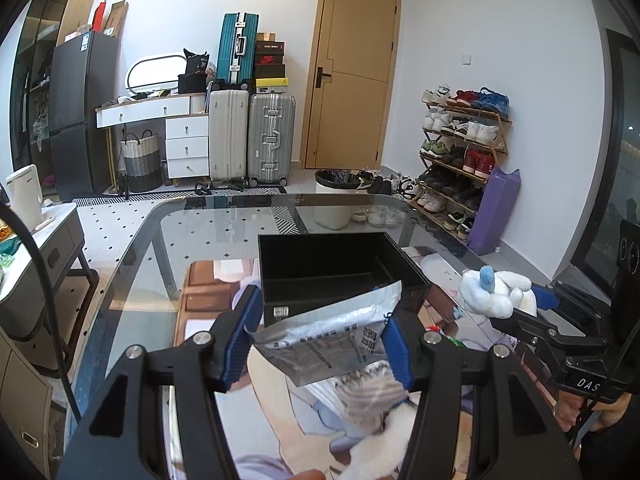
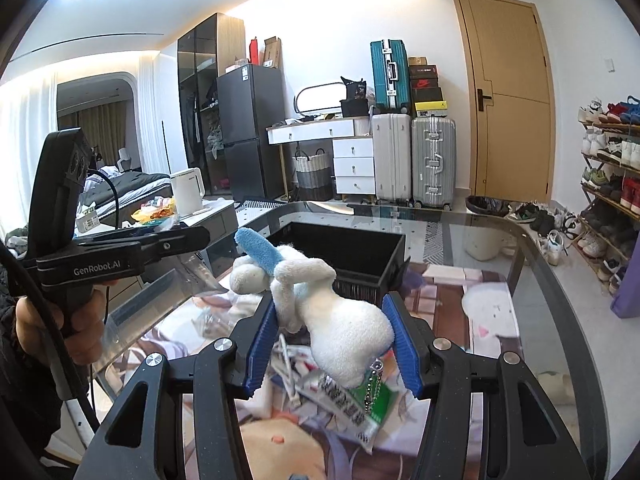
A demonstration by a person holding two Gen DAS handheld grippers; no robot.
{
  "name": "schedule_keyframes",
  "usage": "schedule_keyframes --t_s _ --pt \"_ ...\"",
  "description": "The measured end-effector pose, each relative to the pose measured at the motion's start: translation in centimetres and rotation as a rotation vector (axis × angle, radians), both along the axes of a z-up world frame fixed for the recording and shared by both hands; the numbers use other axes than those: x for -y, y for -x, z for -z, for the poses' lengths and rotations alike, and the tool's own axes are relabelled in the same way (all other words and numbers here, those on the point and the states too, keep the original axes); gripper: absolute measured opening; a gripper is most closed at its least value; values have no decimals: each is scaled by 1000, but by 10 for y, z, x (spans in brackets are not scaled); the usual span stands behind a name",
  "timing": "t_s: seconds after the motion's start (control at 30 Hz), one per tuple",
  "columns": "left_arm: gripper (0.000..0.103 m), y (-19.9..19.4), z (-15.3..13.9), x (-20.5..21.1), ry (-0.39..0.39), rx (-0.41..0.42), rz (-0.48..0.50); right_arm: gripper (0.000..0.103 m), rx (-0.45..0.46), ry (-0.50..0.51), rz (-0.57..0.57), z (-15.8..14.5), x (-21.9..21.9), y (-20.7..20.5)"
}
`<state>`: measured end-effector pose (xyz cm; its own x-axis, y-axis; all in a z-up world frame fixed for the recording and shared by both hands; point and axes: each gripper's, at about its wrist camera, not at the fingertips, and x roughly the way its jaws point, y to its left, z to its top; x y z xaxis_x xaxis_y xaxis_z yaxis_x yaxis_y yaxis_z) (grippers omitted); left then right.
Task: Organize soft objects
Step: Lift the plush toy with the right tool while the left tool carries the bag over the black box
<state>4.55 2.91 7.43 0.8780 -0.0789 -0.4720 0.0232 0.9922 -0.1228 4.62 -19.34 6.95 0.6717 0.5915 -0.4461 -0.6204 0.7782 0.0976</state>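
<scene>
A white plush toy (image 2: 340, 320) is clamped between the right gripper's (image 2: 332, 344) blue pads, a silver plastic packet (image 1: 328, 340) is pinched by the left gripper (image 1: 320, 344), and a black box (image 1: 340, 268) is seen just beyond both fingertips.

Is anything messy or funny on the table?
Yes. Packets and a cord lie in a loose heap on the glass table, while the black box looks empty. The plush toy hangs tilted in the right gripper.
</scene>
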Motion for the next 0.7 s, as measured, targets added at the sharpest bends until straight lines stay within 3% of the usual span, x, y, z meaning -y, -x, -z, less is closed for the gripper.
schedule_keyframes --t_s 0.7 --pt "56 -66 -9 -13 13 -2 -28 53 -44 -28 -37 -16 -26 -74"
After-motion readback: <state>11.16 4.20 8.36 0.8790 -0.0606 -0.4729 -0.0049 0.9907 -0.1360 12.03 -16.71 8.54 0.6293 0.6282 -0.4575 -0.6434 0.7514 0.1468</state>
